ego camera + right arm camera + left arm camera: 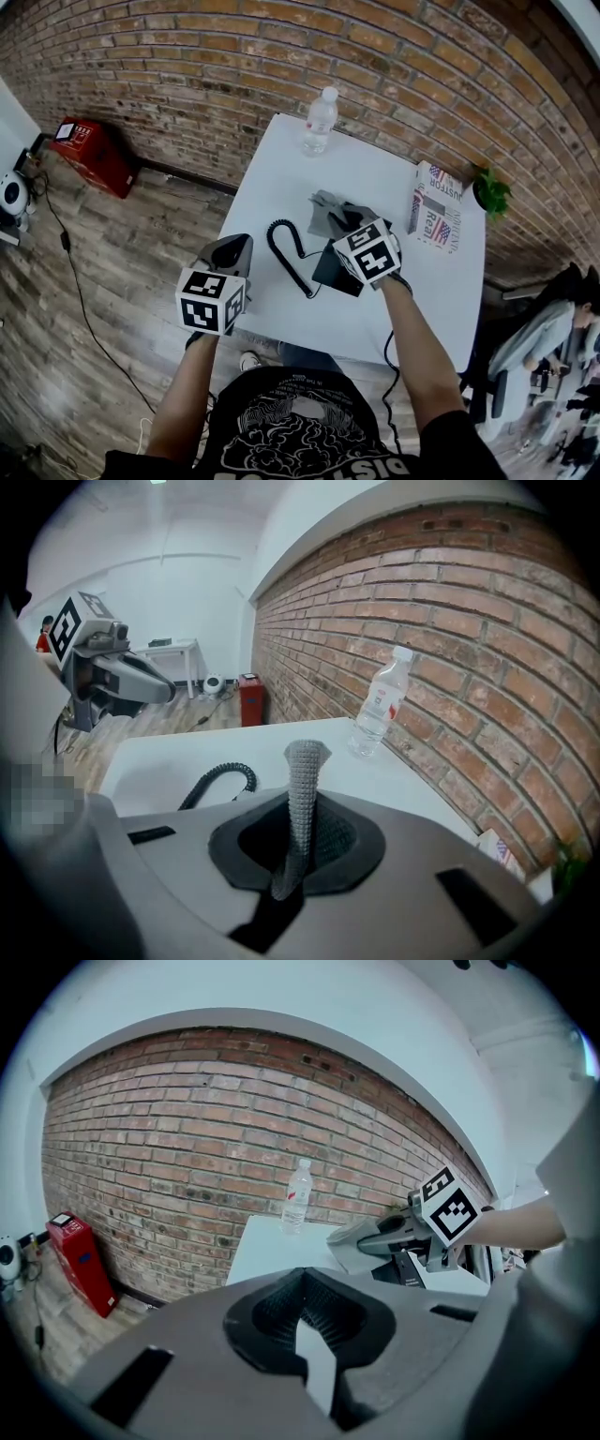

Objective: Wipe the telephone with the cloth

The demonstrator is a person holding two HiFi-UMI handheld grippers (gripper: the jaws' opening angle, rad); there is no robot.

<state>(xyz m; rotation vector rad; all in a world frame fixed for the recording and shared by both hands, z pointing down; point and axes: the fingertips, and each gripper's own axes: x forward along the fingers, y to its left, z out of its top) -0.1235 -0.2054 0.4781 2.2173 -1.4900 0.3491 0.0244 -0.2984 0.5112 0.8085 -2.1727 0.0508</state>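
We looked down on a white table (272, 183) whose far edge ran close to a brick wall (187, 56), with a wooden plank floor (112, 281) spreading out to its left. The table's left half lay bare, and the floor beyond that edge was open apart from a red box (94, 155) against the wall and a thin cable (80, 291) trailing across the planks. A clear water bottle (319, 122) stood upright near the table's far left corner. A printed booklet (436, 208) and a small green plant (489, 192) sat at the far right, by the wall. The black telephone (334, 272) sat toward the table's near right. Its coiled cord (284, 246) looped out to the left across the white top. We held the right tool (300, 808) just above the telephone, its jaws clamped on the grey cloth (306, 766). A strip of that cloth stood up between them, and the rest of it lay bunched on the table at the telephone's far side. The left tool (302, 1288) hung over the table's near left edge, well apart from the telephone. Its jaws were drawn together with nothing between them. Beyond the table's right side another person (553, 328) sat among dark furniture, crowding that side of the room.
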